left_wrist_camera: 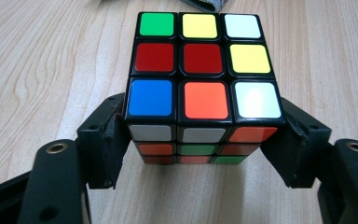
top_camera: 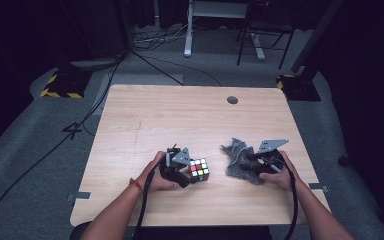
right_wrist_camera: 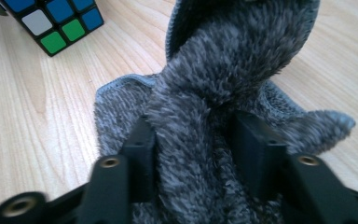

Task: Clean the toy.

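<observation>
Cube-holding step in hand: left gripper (left_wrist_camera: 198, 154) fingers clamp multicoloured twisty puzzle cube (left_wrist_camera: 200, 74) on pale wooden worktop (top_camera: 180, 120). Right gripper (right_wrist_camera: 193, 154) fingers pinch fuzzy grey cloth (right_wrist_camera: 233, 60) beside cube. Likely next: bring cloth onto cube face, wipe.

My table (top_camera: 190, 120) is light wood with rounded corners, filling the middle of the high view, with a dark round grommet hole (top_camera: 232, 100) near its far edge. Around it lies grey carpet (top_camera: 40, 135). At the upper left of the frame sits a stand base with yellow-and-black hazard striping (top_camera: 60, 85), and another like it (top_camera: 292, 82) at the upper right. Black cables (top_camera: 80, 125) snake across the floor on the left. At the top centre I see the white leg of a desk (top_camera: 188, 30) and beside it a dark chair frame (top_camera: 262, 40). The room's edges fall into deep shadow.
</observation>
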Demonstrator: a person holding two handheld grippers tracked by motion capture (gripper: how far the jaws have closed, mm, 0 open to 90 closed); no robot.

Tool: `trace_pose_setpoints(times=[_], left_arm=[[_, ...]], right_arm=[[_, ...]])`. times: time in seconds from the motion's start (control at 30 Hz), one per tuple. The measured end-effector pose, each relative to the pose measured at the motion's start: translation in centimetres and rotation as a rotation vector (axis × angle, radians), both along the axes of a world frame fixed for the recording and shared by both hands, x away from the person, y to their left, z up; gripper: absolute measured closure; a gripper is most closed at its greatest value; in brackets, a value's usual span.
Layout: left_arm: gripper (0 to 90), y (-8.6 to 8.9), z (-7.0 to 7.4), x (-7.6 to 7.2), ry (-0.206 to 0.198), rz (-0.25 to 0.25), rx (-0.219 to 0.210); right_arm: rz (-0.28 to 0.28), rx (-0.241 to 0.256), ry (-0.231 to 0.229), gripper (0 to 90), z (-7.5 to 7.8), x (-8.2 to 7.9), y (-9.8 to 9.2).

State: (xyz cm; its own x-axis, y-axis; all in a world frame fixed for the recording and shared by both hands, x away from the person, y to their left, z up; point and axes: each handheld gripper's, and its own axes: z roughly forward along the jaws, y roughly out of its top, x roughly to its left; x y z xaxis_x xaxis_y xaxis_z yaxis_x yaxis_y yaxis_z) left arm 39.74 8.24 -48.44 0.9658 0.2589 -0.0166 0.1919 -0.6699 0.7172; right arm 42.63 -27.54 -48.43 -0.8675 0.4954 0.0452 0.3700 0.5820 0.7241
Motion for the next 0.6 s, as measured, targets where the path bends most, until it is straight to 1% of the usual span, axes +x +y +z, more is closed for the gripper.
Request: trace_pose_setpoints(times=[0.03,0.1,0.13,0.2,0.23,0.27,0.3,0.37,0.4,0.47,0.53,0.6], left_arm=[[28.4,0.0,0.1,0.0,-0.01,0.001,0.003],[26.7,0.0,0.2,-0.1,-0.011,0.004,-0.007],[25.7,0.0,0.3,-0.1,-0.023,0.009,-0.004],[23.6,0.1,0.5,-0.3,-0.034,0.02,0.002],[20.0,0.2,0.5,-0.3,-0.039,0.03,0.007],[17.3,0.3,0.6,-0.3,-0.038,0.036,0.006],[16.3,0.4,0.6,-0.4,-0.035,0.043,0.003],[16.1,0.7,0.8,-0.5,-0.046,0.054,0.013],[16.1,1.0,1.0,-0.6,-0.055,0.059,0.019],[15.9,1.3,1.3,-0.7,-0.077,0.07,0.022],[15.9,1.6,1.7,-0.9,-0.094,0.071,0.028],[16.2,1.9,1.9,-1.2,-0.097,0.062,0.041]], right_arm=[[-0.005,0.005,-0.009,45.7,0.2,0.0,-0.1],[-0.018,0.015,-0.021,42.1,0.6,-0.1,-0.2],[-0.023,0.014,-0.027,40.1,0.7,-0.2,-0.2],[-0.033,0.009,-0.042,34.0,1.0,-0.3,-0.2],[-0.035,0.006,-0.042,32.5,1.2,-0.4,-0.1],[-0.033,-0.006,-0.049,30.6,1.3,-0.6,-0.1],[-0.032,-0.014,-0.052,29.4,1.4,-0.7,0.0],[-0.03,-0.017,-0.056,27.8,1.7,-0.9,-0.1],[-0.031,-0.028,-0.065,26.7,1.8,-1.0,-0.1],[-0.027,-0.029,-0.067,27.2,2.1,-1.2,-0.2],[-0.022,-0.035,-0.07,27.2,2.5,-1.4,-0.2],[-0.017,-0.04,-0.07,27.0,2.9,-1.4,-0.2]])
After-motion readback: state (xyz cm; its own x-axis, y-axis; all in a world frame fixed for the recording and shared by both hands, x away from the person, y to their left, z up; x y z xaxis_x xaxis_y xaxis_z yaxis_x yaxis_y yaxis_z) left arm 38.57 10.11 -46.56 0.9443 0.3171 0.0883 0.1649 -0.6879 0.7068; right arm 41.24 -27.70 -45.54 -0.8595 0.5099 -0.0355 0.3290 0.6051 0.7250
